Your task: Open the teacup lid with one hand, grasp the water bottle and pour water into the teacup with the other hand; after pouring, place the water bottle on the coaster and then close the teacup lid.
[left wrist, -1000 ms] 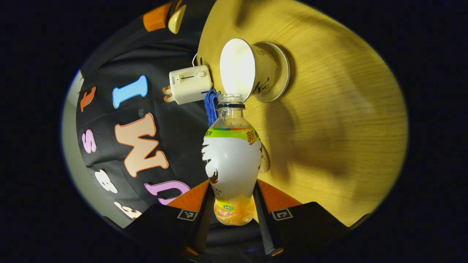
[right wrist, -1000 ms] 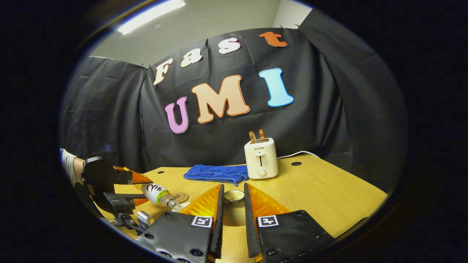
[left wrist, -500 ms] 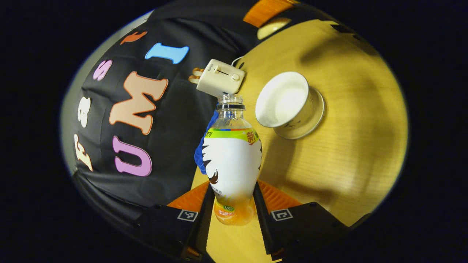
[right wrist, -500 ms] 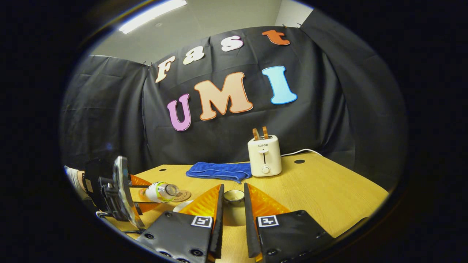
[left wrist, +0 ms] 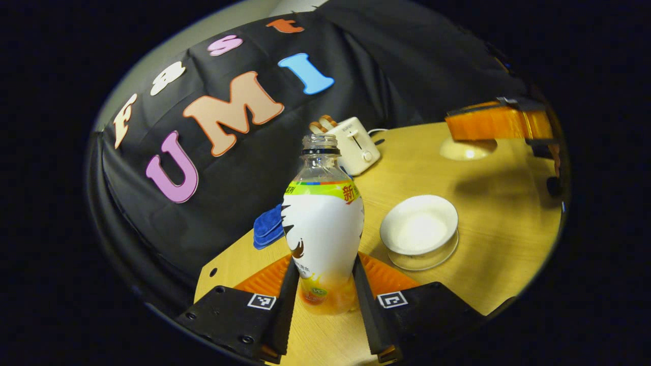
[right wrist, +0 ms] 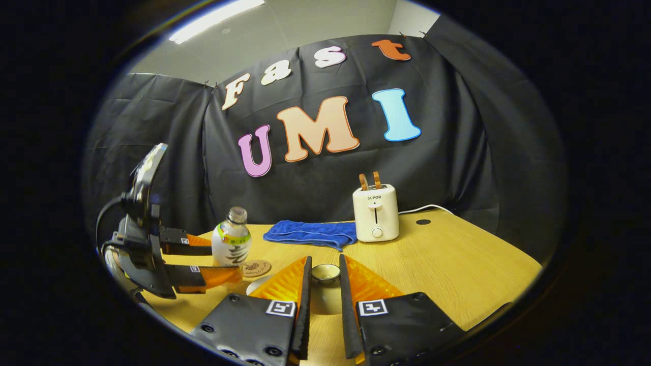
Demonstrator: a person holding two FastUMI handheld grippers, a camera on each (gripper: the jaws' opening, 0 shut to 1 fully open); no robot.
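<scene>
Bottle [left wrist: 324,223], tipped over the teacup [left wrist: 419,231] a second ago, now back upright, clamped in left gripper [left wrist: 325,305] beside the cup; pouring looks done, coaster [right wrist: 256,268] next; right gripper [right wrist: 324,290] pinches lid [right wrist: 325,273] aloft.

**Hidden and cut off**

In the right gripper view the teacup [right wrist: 258,284] is mostly hidden behind the right hand-held gripper [right wrist: 324,310], whose fingers also cover most of the lid [right wrist: 325,273]. The coaster [right wrist: 256,268] print is too small to read. In the left gripper view the water bottle [left wrist: 323,223] hides part of the blue towel [left wrist: 268,227] and toaster [left wrist: 357,146].
</scene>
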